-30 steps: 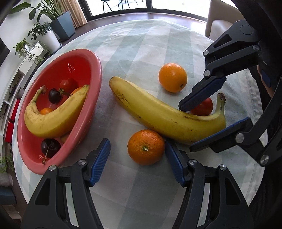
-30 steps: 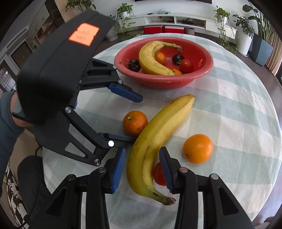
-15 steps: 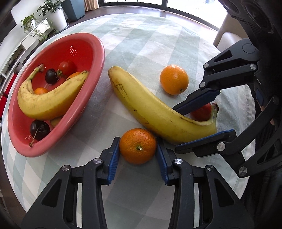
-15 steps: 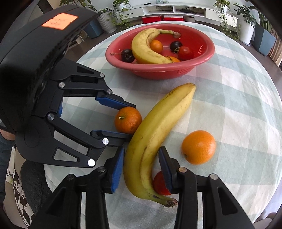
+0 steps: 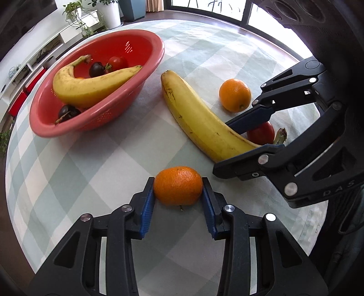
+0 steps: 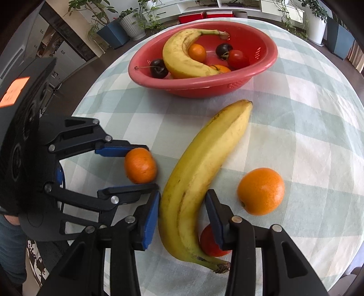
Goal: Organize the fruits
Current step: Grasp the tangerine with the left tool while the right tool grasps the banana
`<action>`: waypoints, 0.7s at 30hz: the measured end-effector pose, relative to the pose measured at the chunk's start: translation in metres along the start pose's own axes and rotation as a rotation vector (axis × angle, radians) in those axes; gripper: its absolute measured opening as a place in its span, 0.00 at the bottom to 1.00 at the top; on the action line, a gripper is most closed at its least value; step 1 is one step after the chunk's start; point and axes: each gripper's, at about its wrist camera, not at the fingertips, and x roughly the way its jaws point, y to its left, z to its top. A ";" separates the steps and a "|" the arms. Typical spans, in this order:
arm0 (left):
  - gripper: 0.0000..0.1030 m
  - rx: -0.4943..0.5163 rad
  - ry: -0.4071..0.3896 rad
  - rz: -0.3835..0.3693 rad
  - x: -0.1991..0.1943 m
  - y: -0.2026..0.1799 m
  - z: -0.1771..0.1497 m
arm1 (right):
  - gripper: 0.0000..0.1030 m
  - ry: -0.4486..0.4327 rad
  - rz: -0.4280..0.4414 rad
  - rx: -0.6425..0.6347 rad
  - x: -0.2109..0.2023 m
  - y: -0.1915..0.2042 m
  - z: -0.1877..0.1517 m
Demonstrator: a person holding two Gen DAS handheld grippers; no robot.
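Observation:
My left gripper (image 5: 178, 190) is shut on a small orange mandarin (image 5: 178, 185), which rests on the checked tablecloth; it also shows in the right wrist view (image 6: 140, 165). My right gripper (image 6: 183, 214) straddles the stem half of a long yellow banana (image 6: 200, 173), the left pad touching it, a small gap at the right pad. A red tomato (image 6: 210, 243) lies behind the right finger. A larger orange (image 6: 261, 191) sits to the banana's right. A red bowl (image 6: 268, 66) at the far side holds another banana, cherries, a tomato and small oranges.
The round table's edge (image 6: 355, 223) runs close on the right and near side. Potted plants (image 6: 127, 20) and a low white shelf (image 6: 227, 6) stand on the floor beyond the table. The person's body is at the left.
My left gripper moved forward and closed its pads onto the mandarin. My right gripper narrowed around the banana. Both views shifted slightly lower and closer.

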 end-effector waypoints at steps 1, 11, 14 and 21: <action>0.35 -0.015 -0.003 -0.002 -0.001 0.001 -0.002 | 0.44 0.004 -0.016 -0.009 0.001 0.002 0.002; 0.34 -0.114 -0.078 -0.023 -0.002 0.005 -0.009 | 0.41 -0.019 -0.076 -0.045 0.005 0.010 0.003; 0.34 -0.145 -0.112 -0.044 -0.007 0.006 -0.016 | 0.39 -0.040 -0.067 -0.039 0.004 0.012 -0.006; 0.34 -0.209 -0.179 -0.062 -0.018 0.007 -0.030 | 0.36 -0.072 -0.029 -0.019 -0.009 0.008 -0.019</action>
